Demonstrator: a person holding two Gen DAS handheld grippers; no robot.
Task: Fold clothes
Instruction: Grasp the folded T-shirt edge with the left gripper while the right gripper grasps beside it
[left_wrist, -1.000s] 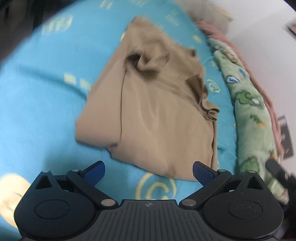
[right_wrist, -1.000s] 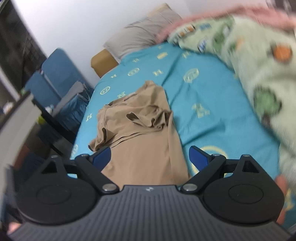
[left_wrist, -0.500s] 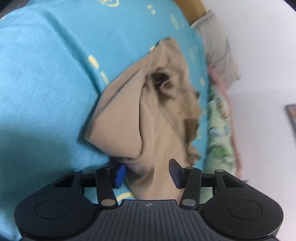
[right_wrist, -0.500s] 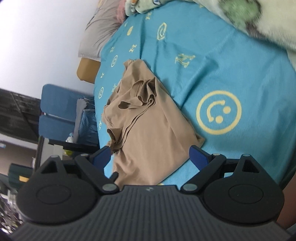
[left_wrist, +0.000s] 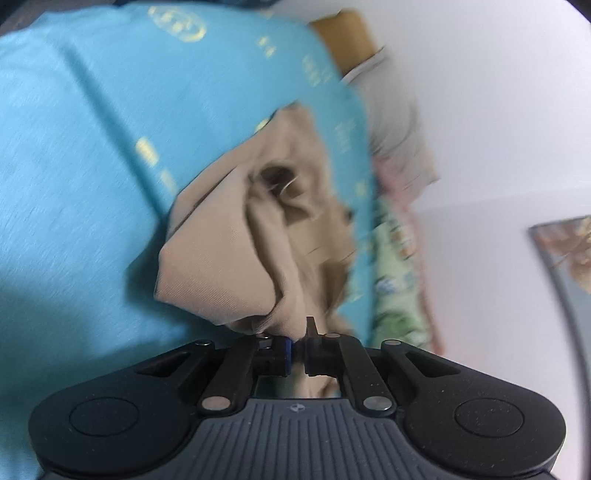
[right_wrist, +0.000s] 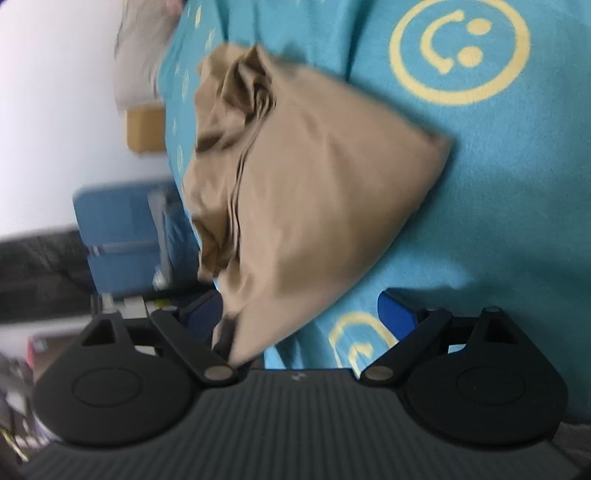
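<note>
Left claw (left_wrist: 298, 341) is clenched on the near corner of the tan garment (left_wrist: 258, 254); its jaws have just been closing, and a pinch of the cloth sits between the pads. From this corner the fabric rises in a fold and lies away over the blue bed sheet (left_wrist: 74, 184). The left wrist view is blurred, but only it shows the green patterned blanket (left_wrist: 395, 295) along the far edge of the bed, the grey pillow (left_wrist: 391, 125) at the head of the bed, and a framed picture (left_wrist: 565, 258) on the white wall.

Right claw (right_wrist: 301, 314) is released, and its jaws have just been closing a little. The lower tip of the garment (right_wrist: 314, 192) hangs between the blue pads without being pressed; the left pad is just beside the cloth. Only the right wrist view shows the large yellow smiley print (right_wrist: 460, 48) on the sheet, just past the garment's free corner, and a blue chair (right_wrist: 122, 236) beside the bed. The garment is crumpled and partly doubled over, near the bed's side edge.
</note>
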